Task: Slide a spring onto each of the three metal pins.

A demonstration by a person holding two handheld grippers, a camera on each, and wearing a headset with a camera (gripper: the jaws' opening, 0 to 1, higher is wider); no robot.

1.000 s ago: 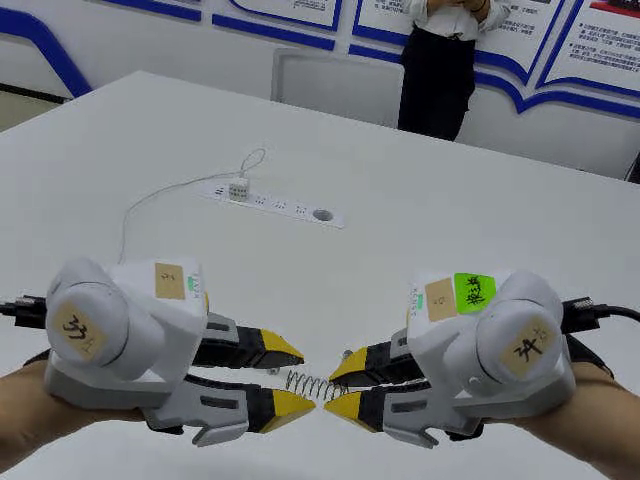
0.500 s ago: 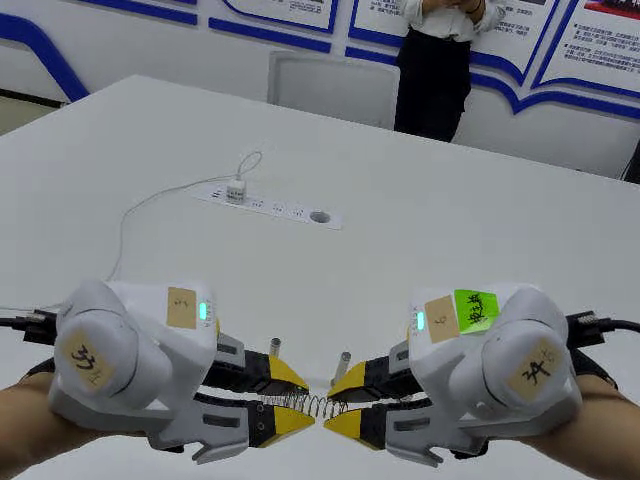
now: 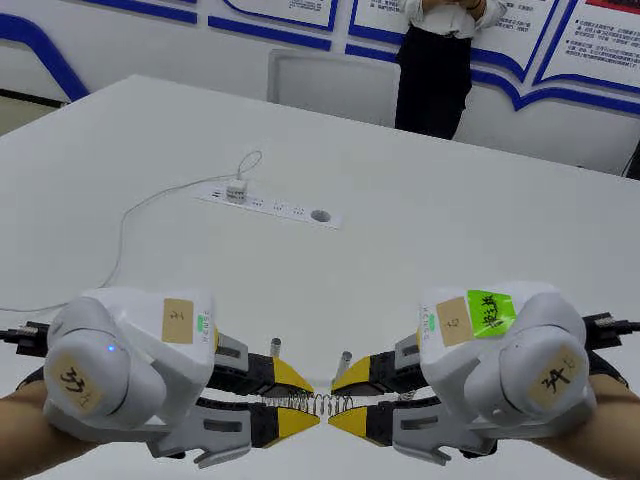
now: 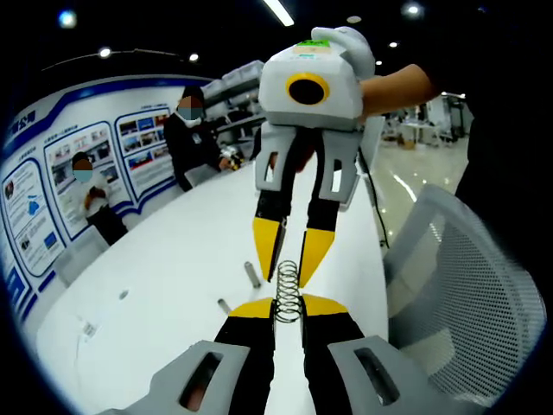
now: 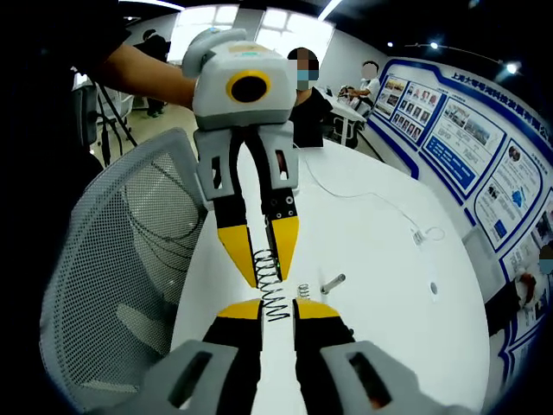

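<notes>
Low at frame centre, left gripper [image 3: 312, 402] and right gripper [image 3: 333, 403], jaws narrow, each pinch one end of a spring [image 3: 322, 405], probably levelling it for a pin [image 3: 275, 348].

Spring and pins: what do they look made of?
Spring: bare metal wire, likely steel, going by its thin, open, silver-grey coils. Pins: metal too by the look, smooth grey cylinders with a dull sheen. The alloy can't be told.
</notes>
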